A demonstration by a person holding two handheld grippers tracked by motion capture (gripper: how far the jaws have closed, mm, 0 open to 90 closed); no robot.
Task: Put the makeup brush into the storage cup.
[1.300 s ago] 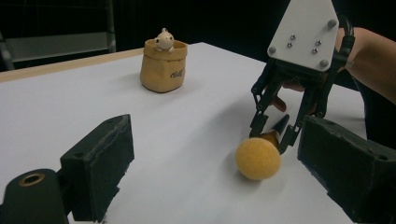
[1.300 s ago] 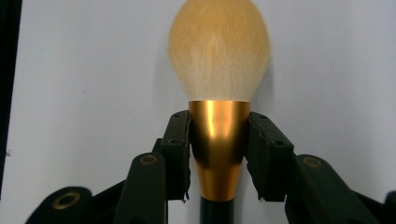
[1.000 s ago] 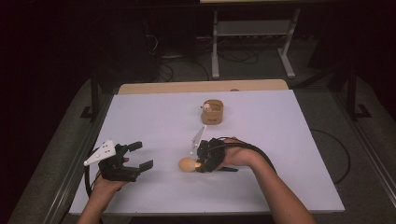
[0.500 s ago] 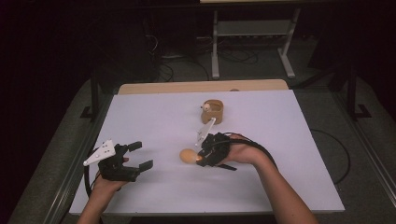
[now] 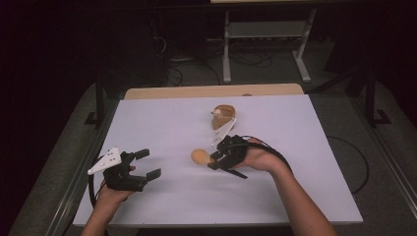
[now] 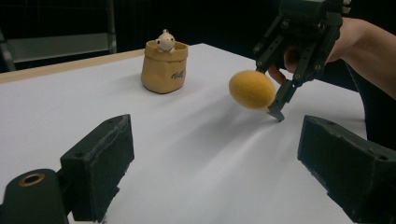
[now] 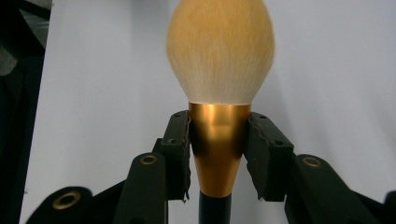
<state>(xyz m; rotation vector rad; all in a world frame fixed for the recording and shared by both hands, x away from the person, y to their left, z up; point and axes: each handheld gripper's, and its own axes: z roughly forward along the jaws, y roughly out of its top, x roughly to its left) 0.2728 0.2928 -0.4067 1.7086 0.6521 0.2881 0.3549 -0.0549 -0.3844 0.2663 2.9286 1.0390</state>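
The right gripper [image 7: 218,154] clamped a makeup brush [image 7: 219,84] by its gold ferrule above the white table [image 5: 305,147]; the left gripper [image 5: 140,167] sat open nearby. That narrow, smooth grip risked the brush slipping or tilting before reaching the brown holder [image 5: 223,117]

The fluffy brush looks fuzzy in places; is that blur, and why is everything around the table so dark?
High view: light falls on the white table, the room behind stays nearly black. Left gripper view: the brush is smeared, while the small tan pot is sharp. Right gripper view: the bristle edges look soft, the gold collar in the right gripper shows a bright glare streak.
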